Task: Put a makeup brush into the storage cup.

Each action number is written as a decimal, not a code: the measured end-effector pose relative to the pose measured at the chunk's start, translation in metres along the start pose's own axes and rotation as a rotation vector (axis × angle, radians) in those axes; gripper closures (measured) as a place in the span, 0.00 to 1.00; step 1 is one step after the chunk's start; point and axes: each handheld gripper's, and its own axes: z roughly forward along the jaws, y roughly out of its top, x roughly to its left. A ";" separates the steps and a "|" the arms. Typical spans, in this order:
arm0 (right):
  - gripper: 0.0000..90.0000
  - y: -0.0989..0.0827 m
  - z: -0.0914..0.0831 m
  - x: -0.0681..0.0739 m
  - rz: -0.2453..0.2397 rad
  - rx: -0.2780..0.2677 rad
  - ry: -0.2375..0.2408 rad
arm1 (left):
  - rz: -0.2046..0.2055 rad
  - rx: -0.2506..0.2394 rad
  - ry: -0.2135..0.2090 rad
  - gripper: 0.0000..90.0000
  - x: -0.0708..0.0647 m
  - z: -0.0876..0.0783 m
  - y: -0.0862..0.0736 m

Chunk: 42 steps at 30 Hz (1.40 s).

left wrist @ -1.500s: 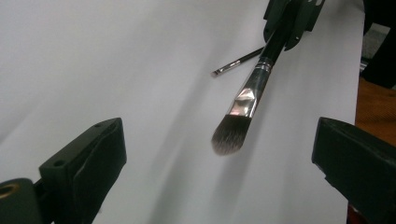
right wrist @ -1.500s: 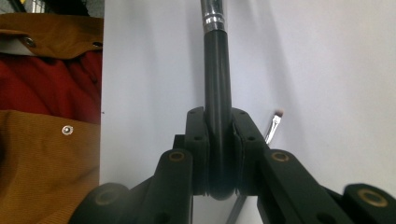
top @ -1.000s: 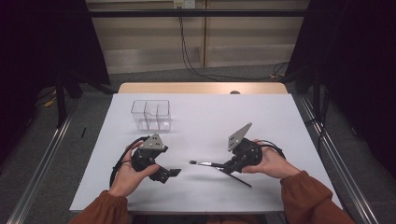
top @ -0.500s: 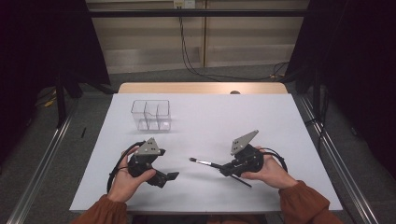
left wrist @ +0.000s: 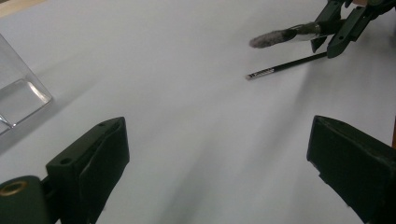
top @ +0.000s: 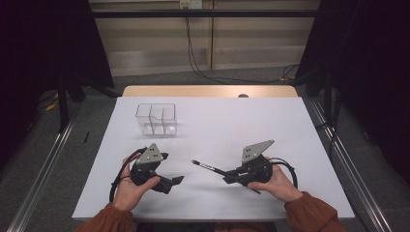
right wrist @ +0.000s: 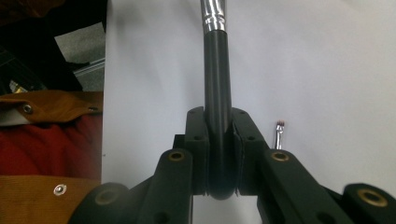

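My right gripper (top: 226,177) is shut on the black handle of a makeup brush (top: 209,167) and holds it just above the white table, low at the right front. The brush's silver ferrule and grey bristle head (left wrist: 270,37) point left, toward my left gripper. In the right gripper view the handle (right wrist: 217,88) sits clamped between the pads of my right gripper (right wrist: 218,128). A thin second brush (top: 251,188) lies flat on the table under that hand. My left gripper (top: 172,184) rests at the left front, its jaws wide apart around bare table (left wrist: 219,163).
A clear plastic organiser (top: 156,119) with three compartments stands on the table (top: 241,125) behind the left hand; its corner (left wrist: 18,93) shows in the left gripper view. Orange sleeves come in at the front edge. Metal rails run along both sides of the table.
The right hand has drifted slightly toward the front edge and lower, with the brush still in its jaws. The left hand has hardly moved.
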 end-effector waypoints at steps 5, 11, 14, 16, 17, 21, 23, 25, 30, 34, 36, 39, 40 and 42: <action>0.88 -0.004 0.001 0.001 0.001 -0.055 -0.003 | 0.005 0.005 -0.006 0.06 -0.002 0.001 0.000; 0.88 -0.003 -0.002 0.001 -0.006 -0.126 -0.023 | 0.001 -0.004 -0.010 0.06 -0.002 0.001 0.000; 0.88 -0.003 -0.003 0.000 0.001 -0.152 -0.028 | -0.001 -0.012 -0.006 0.06 -0.003 0.001 0.000; 0.88 -0.004 -0.004 0.000 0.012 -0.166 -0.034 | 0.001 -0.014 -0.009 0.06 -0.002 0.000 0.000; 0.88 -0.004 -0.004 -0.001 0.013 -0.180 -0.040 | -0.003 -0.018 -0.010 0.06 -0.003 0.000 0.000; 0.88 -0.005 -0.002 0.000 0.003 -0.221 -0.041 | -0.029 -0.058 -0.010 0.06 -0.002 -0.001 -0.001; 0.88 -0.004 -0.002 0.001 -0.017 -0.238 -0.038 | -0.028 -0.064 -0.008 0.06 -0.003 0.000 -0.001; 0.88 -0.003 -0.003 0.002 -0.023 -0.254 -0.040 | -0.030 -0.082 -0.009 0.06 -0.003 0.000 0.000; 0.88 -0.003 -0.004 0.001 -0.028 -0.273 -0.043 | -0.031 -0.145 -0.014 0.05 -0.005 0.000 0.001; 0.88 -0.002 -0.004 0.003 -0.041 -0.283 -0.043 | -0.044 -0.216 -0.022 0.05 -0.008 0.004 0.003; 0.88 -0.001 -0.004 0.004 -0.046 -0.280 -0.041 | -0.056 -0.244 -0.033 0.06 -0.010 0.006 0.004; 0.88 -0.001 -0.003 0.004 -0.048 -0.281 -0.044 | -0.061 -0.276 -0.065 0.06 -0.014 0.010 0.006; 0.88 -0.001 -0.004 0.004 -0.045 -0.282 -0.047 | -0.057 -0.276 -0.073 0.06 -0.015 0.012 0.007; 0.88 -0.001 -0.004 0.003 -0.046 -0.286 -0.044 | -0.055 -0.279 -0.087 0.06 -0.018 0.014 0.009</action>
